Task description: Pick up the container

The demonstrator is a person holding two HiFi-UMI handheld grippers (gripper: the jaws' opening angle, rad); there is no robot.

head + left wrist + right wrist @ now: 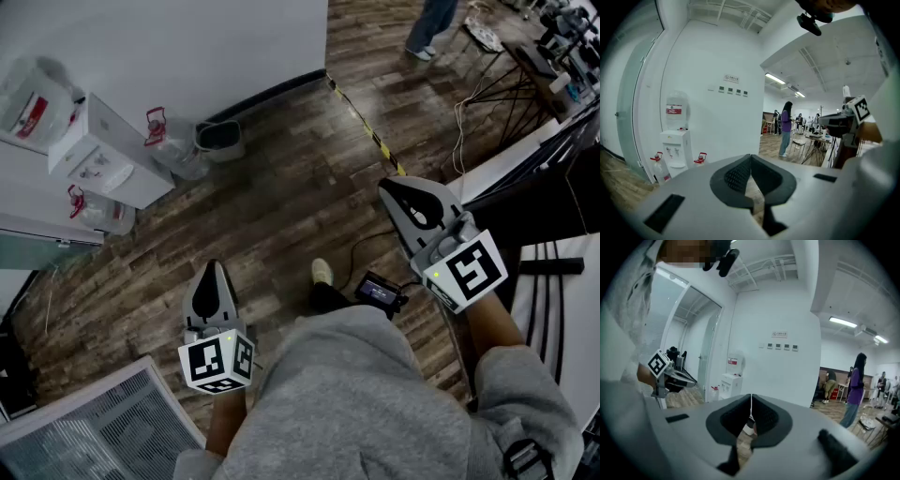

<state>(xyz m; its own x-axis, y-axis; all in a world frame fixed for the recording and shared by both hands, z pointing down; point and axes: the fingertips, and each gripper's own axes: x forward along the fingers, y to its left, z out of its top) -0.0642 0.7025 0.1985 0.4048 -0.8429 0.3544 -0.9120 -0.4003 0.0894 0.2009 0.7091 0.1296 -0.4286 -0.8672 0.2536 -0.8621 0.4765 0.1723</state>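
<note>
Dark wood-plank floor [281, 216] is carrying everything here. White water dispenser [103, 155] is standing on it against the wall. A clear red-handled jug [173, 145] is sitting just beside it on one side, a second jug [94, 211] on the other. Dark bin [219, 139] is sitting at the wall's foot near the first jug. Yellow-black tape strip [361, 122] is running across the planks from the wall corner. Small black device [380, 291] is lying on the boards, a cable [349, 255] trailing from it. Tripod legs [506, 94] are standing towards the far side.

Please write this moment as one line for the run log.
left gripper: shut, empty | right gripper: shut, empty | both above wood floor | nothing picked up
</note>
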